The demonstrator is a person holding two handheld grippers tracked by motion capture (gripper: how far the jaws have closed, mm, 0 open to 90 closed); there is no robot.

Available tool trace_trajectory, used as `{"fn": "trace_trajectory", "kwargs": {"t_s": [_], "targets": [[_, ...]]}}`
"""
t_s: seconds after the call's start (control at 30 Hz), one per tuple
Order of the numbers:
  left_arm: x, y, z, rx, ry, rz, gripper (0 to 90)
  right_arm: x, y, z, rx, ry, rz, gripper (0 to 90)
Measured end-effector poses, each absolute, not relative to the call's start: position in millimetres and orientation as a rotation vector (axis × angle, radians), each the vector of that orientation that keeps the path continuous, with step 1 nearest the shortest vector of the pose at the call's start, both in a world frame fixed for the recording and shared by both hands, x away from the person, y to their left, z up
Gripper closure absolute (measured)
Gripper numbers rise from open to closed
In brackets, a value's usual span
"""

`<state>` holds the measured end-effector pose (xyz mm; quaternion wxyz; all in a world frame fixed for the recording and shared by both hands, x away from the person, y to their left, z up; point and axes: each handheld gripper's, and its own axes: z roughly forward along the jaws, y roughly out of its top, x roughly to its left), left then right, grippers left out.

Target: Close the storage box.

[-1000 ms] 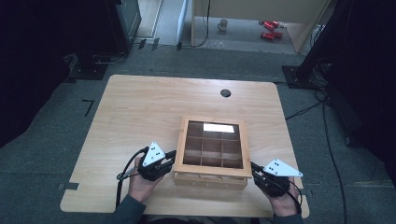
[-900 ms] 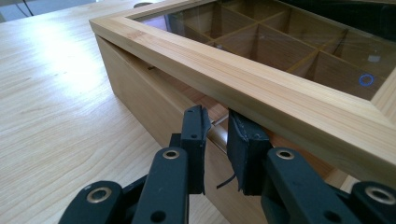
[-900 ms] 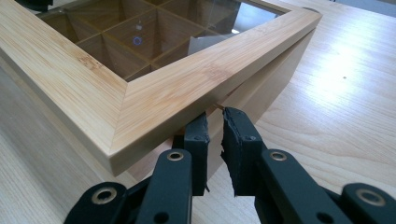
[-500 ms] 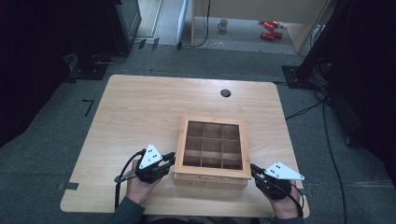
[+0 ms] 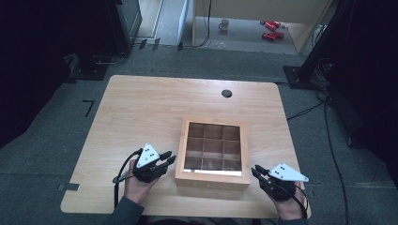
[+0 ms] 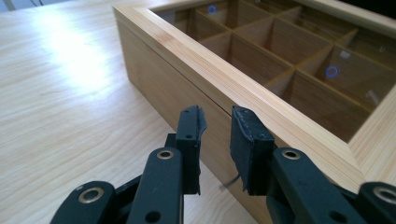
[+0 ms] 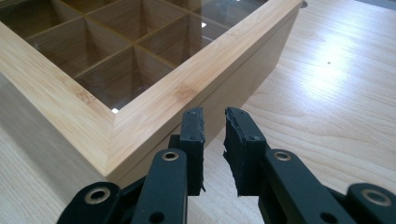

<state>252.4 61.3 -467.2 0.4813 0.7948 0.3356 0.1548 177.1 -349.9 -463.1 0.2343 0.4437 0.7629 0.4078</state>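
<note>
A light wooden surface [image 5: 141, 112] with rounded corners is carrying a square wooden box [image 5: 213, 176] divided into nine compartments, sitting toward its near edge. A round dark hole [image 5: 226, 93] is lying near the far edge.

No readable text, label or number shows, as far as the dim high view allows.

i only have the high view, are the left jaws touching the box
Observer: No. In the left gripper view the left gripper has its jaws apart, with a gap to the box side.
Operator: box open on top?
Observer: A glass lid covers the compartments; it shows reflections.
Operator: right jaws?
Observer: The right gripper is open too, near the box corner, holding nothing.
</note>
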Motion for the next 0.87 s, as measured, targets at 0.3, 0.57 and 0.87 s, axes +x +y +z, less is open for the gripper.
{"fn": "trace_trajectory", "kwargs": {"t_s": [0.3,0.57,0.87], "targets": [[254,76,-462,1.903,0.846,0.412,70.0,180,-354,-464,1.235,2.08,1.102,76.5],[254,103,-459,1.86,0.902,0.452,66.7,183,-363,-464,1.269,2.047,1.099,75.3],[251,125,-465,1.847,0.964,0.445,63.2,193,-369,-469,1.312,2.026,1.087,74.7]]}}
